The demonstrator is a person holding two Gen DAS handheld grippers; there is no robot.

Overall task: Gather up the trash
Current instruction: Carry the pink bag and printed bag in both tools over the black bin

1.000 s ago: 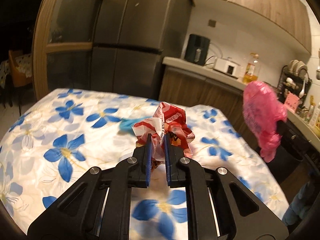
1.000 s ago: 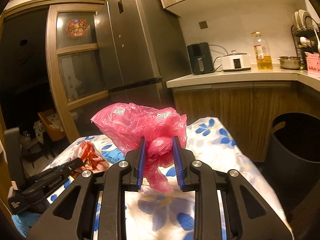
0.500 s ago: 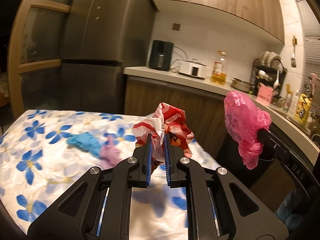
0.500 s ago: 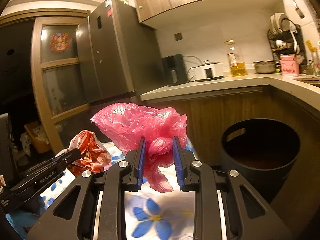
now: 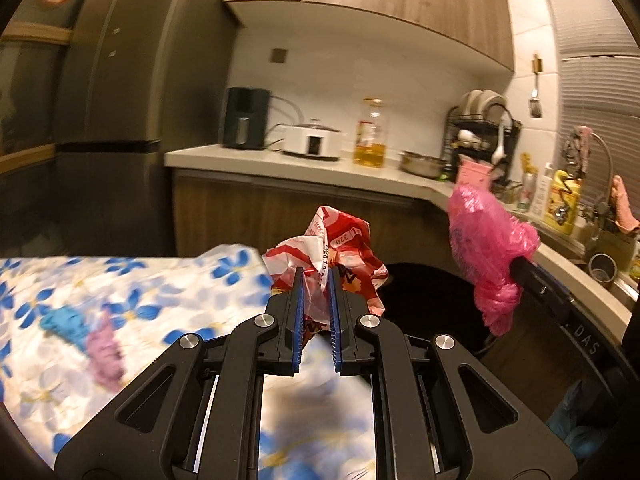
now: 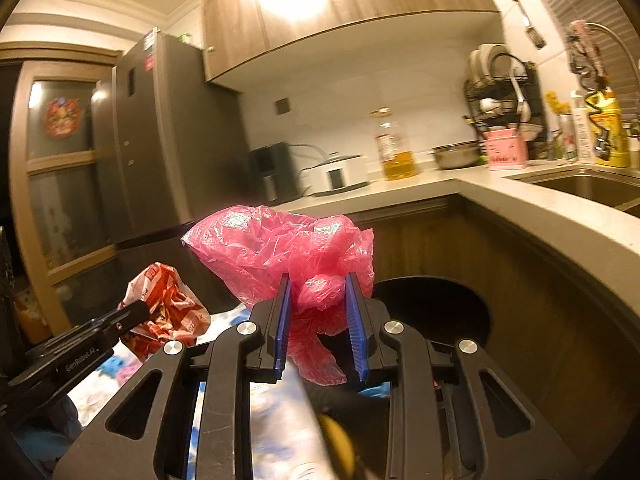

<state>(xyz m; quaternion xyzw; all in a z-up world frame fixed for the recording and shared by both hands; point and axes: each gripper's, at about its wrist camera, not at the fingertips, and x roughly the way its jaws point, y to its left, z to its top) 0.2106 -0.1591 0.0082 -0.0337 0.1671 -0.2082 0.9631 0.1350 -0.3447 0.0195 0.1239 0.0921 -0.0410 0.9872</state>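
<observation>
My left gripper [image 5: 316, 280] is shut on a crumpled red-and-white wrapper [image 5: 336, 248], held above the table's far edge. My right gripper [image 6: 318, 292] is shut on a crumpled pink plastic bag [image 6: 280, 248]. A round black bin [image 6: 436, 312] stands on the floor just beyond both loads, below the counter. In the left wrist view the pink bag [image 5: 484, 236] hangs over the bin [image 5: 424, 292] at the right. In the right wrist view the wrapper [image 6: 164, 300] and left gripper [image 6: 132, 314] show at lower left.
The table has a blue-flowered cloth [image 5: 120, 280] with a blue scrap [image 5: 64, 322] and a purple scrap [image 5: 106, 350] lying on it. A curved counter [image 6: 560, 220] with a sink [image 6: 588, 186], an oil bottle [image 5: 370, 136] and a dish rack [image 5: 480, 132] wraps behind the bin. A tall fridge [image 5: 132, 92] stands at the left.
Both grippers have swung right, from over the table toward the counter corner, carrying their loads. The black bin has come into view close ahead. Grips are unchanged.
</observation>
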